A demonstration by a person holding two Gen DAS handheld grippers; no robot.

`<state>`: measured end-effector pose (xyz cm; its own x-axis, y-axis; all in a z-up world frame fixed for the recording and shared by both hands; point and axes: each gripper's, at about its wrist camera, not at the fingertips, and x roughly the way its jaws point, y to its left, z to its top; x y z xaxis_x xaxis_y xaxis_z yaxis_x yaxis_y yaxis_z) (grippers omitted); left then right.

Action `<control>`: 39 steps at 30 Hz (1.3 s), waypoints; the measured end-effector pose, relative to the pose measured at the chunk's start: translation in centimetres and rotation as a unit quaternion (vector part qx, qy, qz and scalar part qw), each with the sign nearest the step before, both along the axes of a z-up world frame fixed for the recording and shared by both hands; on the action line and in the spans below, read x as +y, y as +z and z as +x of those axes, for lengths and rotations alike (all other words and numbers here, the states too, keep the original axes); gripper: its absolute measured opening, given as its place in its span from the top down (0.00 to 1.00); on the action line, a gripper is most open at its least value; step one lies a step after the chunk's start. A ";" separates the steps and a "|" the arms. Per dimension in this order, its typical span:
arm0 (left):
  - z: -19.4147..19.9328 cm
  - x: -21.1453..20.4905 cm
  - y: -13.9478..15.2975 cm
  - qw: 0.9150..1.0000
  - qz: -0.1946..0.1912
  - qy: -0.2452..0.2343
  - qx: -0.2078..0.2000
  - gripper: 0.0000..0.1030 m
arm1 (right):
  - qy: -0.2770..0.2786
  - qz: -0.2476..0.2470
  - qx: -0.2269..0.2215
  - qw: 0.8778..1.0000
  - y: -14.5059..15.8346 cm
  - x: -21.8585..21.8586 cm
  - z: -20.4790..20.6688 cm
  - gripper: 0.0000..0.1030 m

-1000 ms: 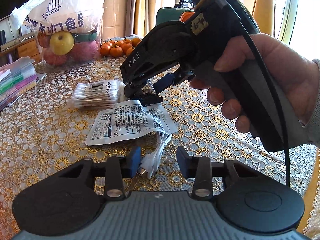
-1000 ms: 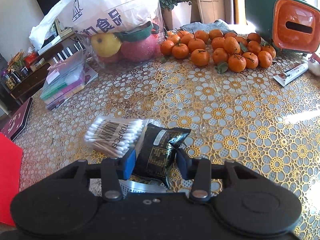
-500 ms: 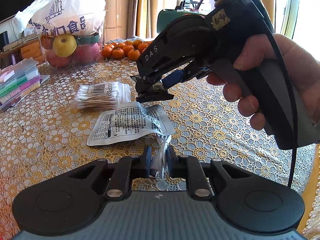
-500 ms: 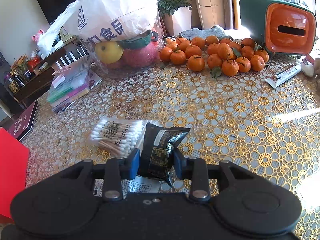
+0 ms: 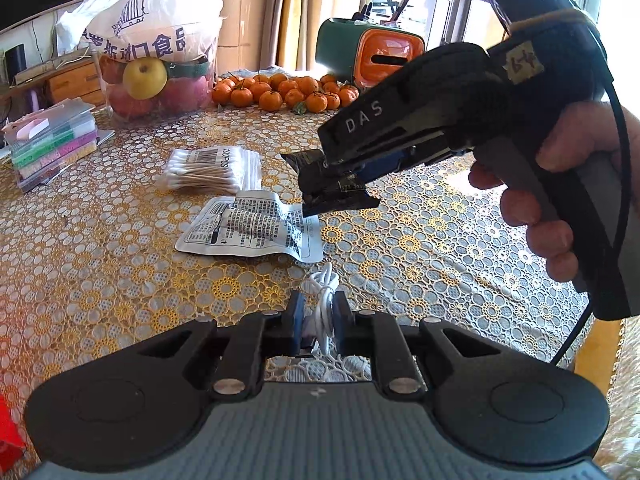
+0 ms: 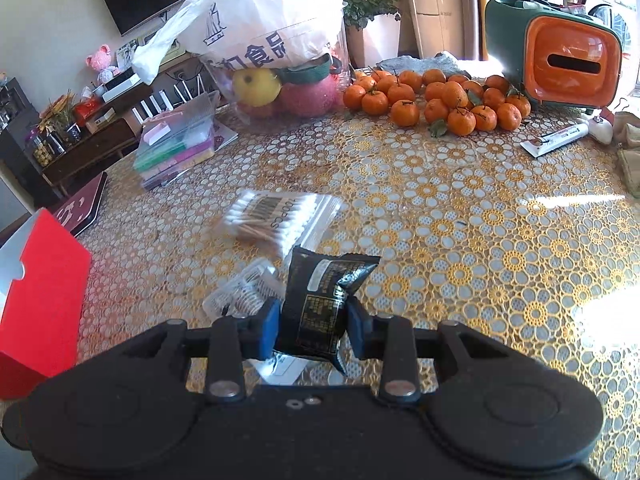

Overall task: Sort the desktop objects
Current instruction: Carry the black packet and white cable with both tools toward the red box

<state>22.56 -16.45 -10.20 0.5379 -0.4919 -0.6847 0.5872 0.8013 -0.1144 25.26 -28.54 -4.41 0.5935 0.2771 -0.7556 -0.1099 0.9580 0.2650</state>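
Presently: my right tool (image 6: pixel 312 330) clamps black sachet (image 6: pixel 320 304) above worktop (image 6: pixel 460 240); left tool (image 5: pixel 318 320) pinches white cable (image 5: pixel 326 300). Risk: slack cable snags white packet (image 5: pixel 252 226), drags it.

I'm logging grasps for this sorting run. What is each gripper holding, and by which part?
The right gripper pinches the black sachet across its lower half. The left gripper is shut on the white cable across its coiled bundle.

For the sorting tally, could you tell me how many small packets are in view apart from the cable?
3: the black snack packet held in the right gripper, the cotton swab bag on the table, and the white printed pouch lying beside it. Others may be hidden.
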 end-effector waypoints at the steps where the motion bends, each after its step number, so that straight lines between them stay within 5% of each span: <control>1: -0.3 0.2 0.1 1.000 -0.001 0.004 0.000 0.87 | 0.003 0.000 0.002 1.000 0.1 0.1 -0.6 0.67; 21: -5.7 7.5 6.7 0.994 -0.054 0.097 -0.017 0.86 | 0.065 0.006 -0.024 0.998 5.6 4.1 -9.3 0.67; 39: -12.9 16.3 14.1 0.976 -0.082 0.171 -0.108 0.86 | 0.161 0.003 -0.083 0.983 12.1 13.0 -14.7 0.67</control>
